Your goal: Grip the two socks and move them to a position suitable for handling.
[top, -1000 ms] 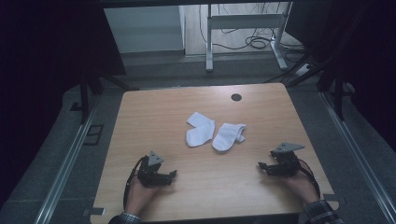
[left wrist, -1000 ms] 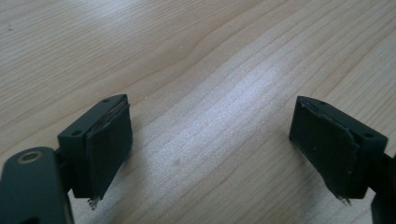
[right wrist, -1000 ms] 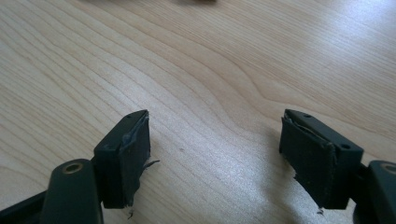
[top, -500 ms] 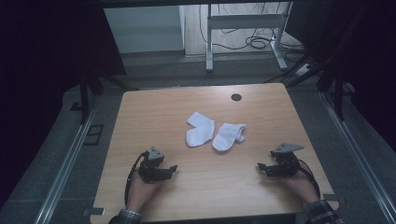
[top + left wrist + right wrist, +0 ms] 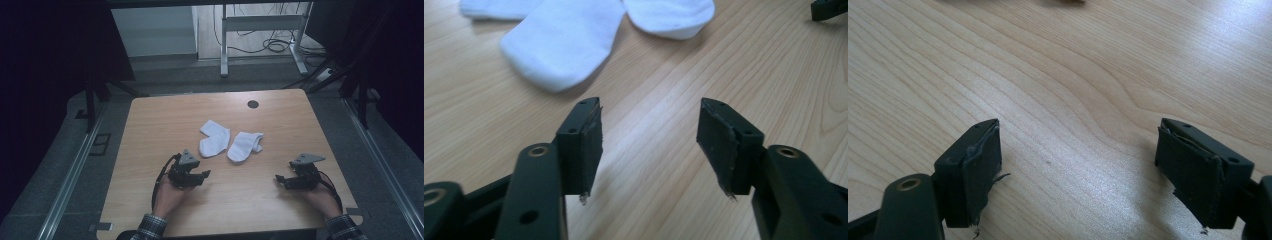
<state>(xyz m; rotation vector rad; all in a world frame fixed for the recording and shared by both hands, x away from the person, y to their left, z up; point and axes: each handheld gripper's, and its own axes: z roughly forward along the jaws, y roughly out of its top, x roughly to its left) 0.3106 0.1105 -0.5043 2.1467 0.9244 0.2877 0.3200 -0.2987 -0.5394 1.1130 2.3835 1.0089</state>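
I'm on the approach step. L gripper (image 5: 650, 132) heads for the nearer white sock (image 5: 561, 42), which lies flat on the worktop (image 5: 724, 65) just ahead of its fingers (image 5: 581, 145), a bit left. The fingers have been closing but stand apart w/ nothing between. The 2nd sock (image 5: 244, 145) touches the first. R gripper (image 5: 283, 181) rests wide open, empty, socks well off. Next, I reckon: push fwd, drop over the toe end, pinch.

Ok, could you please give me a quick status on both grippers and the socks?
Left gripper open, jaws just narrowing, nothing between them. Right gripper open, over bare wood. Two white fabric socks flat mid-table, untouched. Nothing in the way.
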